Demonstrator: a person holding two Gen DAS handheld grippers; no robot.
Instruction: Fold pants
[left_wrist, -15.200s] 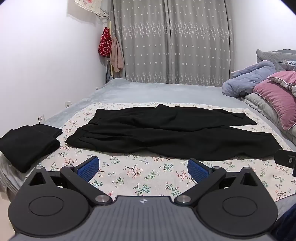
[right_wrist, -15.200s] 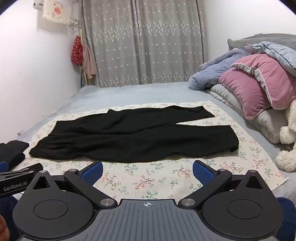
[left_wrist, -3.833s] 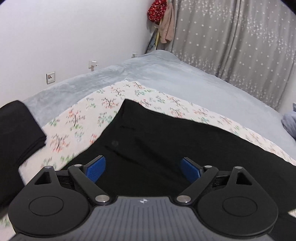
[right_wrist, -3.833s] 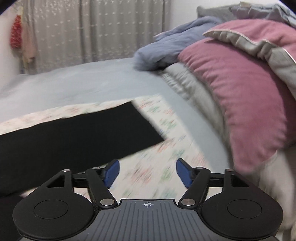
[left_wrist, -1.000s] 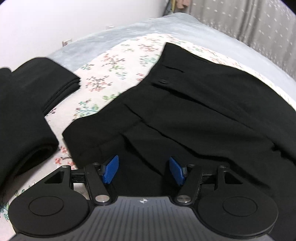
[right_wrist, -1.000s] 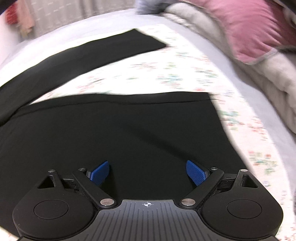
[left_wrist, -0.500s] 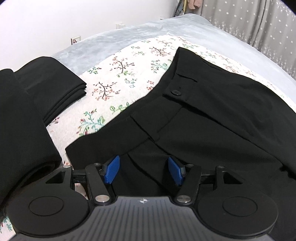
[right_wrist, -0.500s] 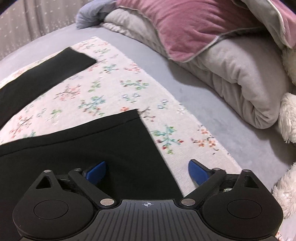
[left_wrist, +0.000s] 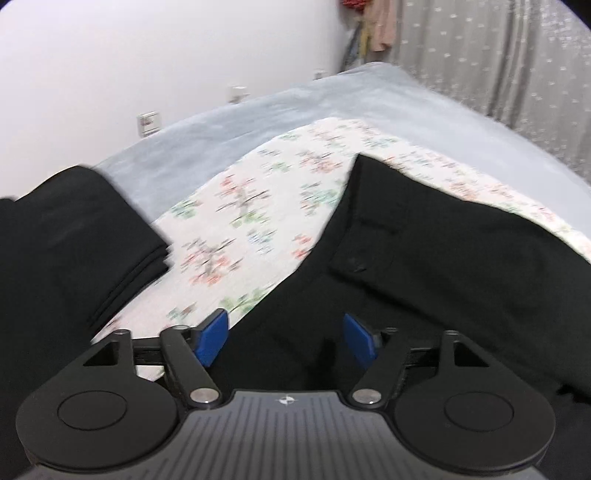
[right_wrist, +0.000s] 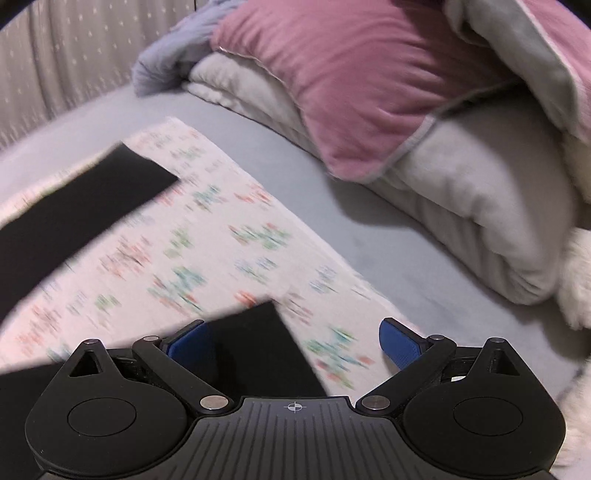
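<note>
Through the left wrist camera, we are spreading the left gripper (left_wrist: 284, 338) wider over the waistband of the black pants (left_wrist: 443, 258), fabric lying between the jaws ungripped, on the floral sheet (left_wrist: 258, 206) beside a folded black stack (left_wrist: 74, 236).

Through the right wrist camera, we are holding the right gripper (right_wrist: 295, 341) wide open over a leg hem, gripping nothing, near the pink pillow (right_wrist: 351, 81).

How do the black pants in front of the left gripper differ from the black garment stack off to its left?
The black pants lie spread open on the floral sheet, waistband and button showing; the black garment stack is folded in layers. The stack sits at the sheet's edge, the pants in its middle. Both are plain black fabric.
</note>
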